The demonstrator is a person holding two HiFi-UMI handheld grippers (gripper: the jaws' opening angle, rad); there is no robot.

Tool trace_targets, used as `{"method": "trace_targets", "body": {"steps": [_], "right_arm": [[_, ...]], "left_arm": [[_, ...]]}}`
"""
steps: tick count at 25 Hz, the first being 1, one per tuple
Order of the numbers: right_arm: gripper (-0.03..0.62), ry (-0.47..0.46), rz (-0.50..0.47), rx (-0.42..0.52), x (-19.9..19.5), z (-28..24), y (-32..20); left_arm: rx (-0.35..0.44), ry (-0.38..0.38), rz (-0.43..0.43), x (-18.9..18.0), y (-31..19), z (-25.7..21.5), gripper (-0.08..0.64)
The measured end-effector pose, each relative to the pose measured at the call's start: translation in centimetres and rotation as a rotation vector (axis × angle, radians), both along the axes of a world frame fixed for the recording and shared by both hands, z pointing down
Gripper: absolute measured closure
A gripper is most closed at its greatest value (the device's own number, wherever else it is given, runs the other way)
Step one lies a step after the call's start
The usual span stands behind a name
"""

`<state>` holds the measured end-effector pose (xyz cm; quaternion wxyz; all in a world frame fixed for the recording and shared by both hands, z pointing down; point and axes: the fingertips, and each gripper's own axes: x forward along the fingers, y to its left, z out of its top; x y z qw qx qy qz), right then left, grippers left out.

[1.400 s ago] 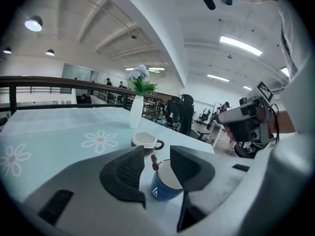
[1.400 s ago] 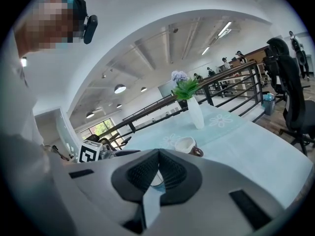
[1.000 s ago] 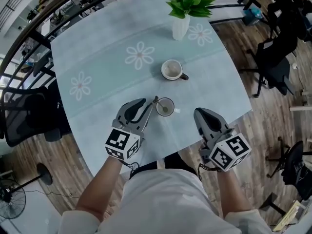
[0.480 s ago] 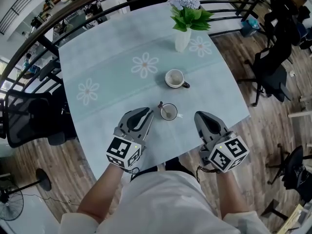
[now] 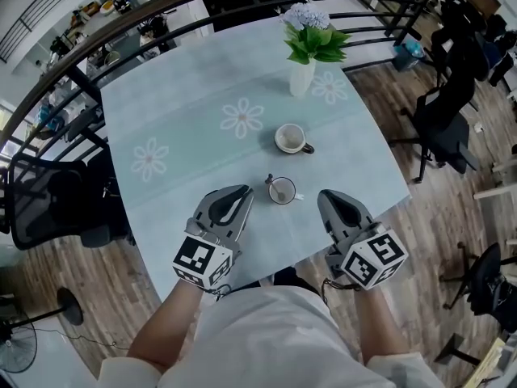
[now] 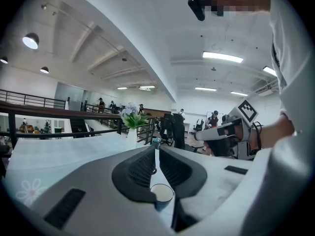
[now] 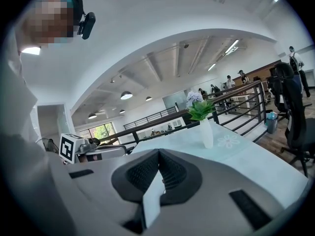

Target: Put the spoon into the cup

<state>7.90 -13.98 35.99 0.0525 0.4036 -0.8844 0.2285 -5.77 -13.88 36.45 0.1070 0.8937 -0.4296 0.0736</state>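
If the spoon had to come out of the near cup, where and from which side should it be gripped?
Grip the spoon by its handle end, which leans out over the far-left rim of the cup; its bowl lies down inside. Coming from above on the left looks best, since the handle points that way and stands clear of the rim.

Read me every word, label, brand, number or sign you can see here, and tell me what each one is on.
No readable words, numbers, brands or signs anywhere.
Marker cubes: black-and-white square patterns only, no letters.
Cup with the spoon, second cup, vase: no print visible.
Tablecloth: flower motifs only.
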Motion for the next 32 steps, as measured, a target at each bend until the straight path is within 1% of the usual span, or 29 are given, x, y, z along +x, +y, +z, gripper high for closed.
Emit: {"method": "trace_targets", "body": {"steps": [4, 14, 32], "right_arm": [[0.575, -0.001, -0.009, 0.008, -0.9, -0.5, 0.3], [0.575, 0.005, -0.039, 0.038, -2.7, -1.5, 0.9], [0.575, 0.013, -0.062, 0.043, -3.0, -1.3, 1.0]], "left_arm": [[0.006, 0.011, -0.01, -0.6, 0.1, -0.6, 0.522], [0.016, 0.02, -0.003, -1.2, 0.8, -1.3, 0.531], [0.007, 0.023, 0.0, -0.5, 0.8, -1.1, 0.534]]}}
